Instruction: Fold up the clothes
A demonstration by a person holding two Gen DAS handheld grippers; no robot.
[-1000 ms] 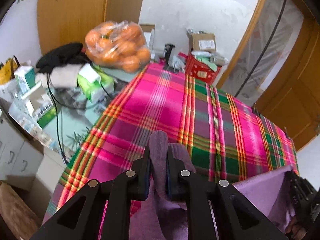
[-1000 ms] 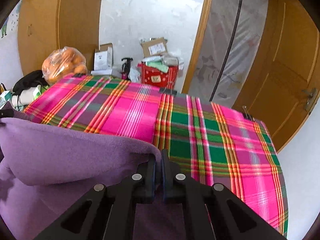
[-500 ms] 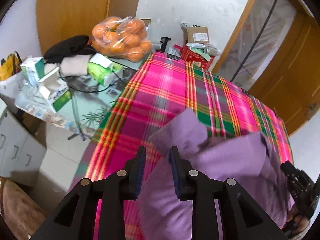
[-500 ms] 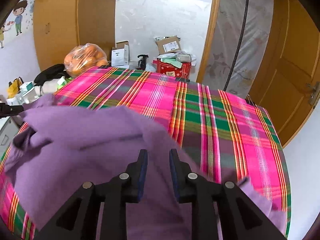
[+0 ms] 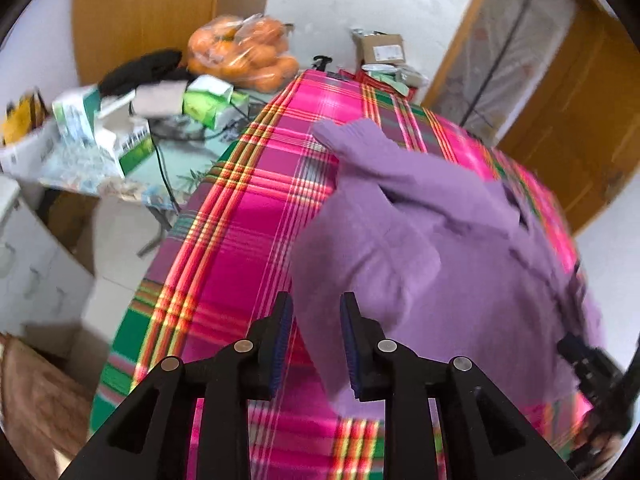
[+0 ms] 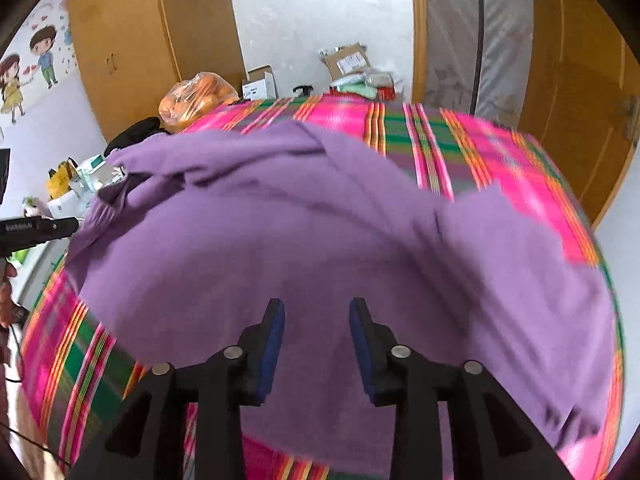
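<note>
We see the soft purple knit garment [image 6: 320,240] lying rumpled on the pink-and-green plaid tablecloth [image 5: 240,240]. Our left gripper [image 5: 316,340] and right gripper [image 6: 316,340] hover above it, jaws apart, holding nothing.

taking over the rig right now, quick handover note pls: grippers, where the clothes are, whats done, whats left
Left hand-held gripper: open, holding nothing, above the near left edge of the purple sweater.
Right hand-held gripper: open, holding nothing, over the sweater's body.
Sweater lies loosely spread on the plaid tablecloth, one sleeve pointing to the far end.
Done: laid out, released.
Left: smooth it, fold sleeves in, fold body.
</note>
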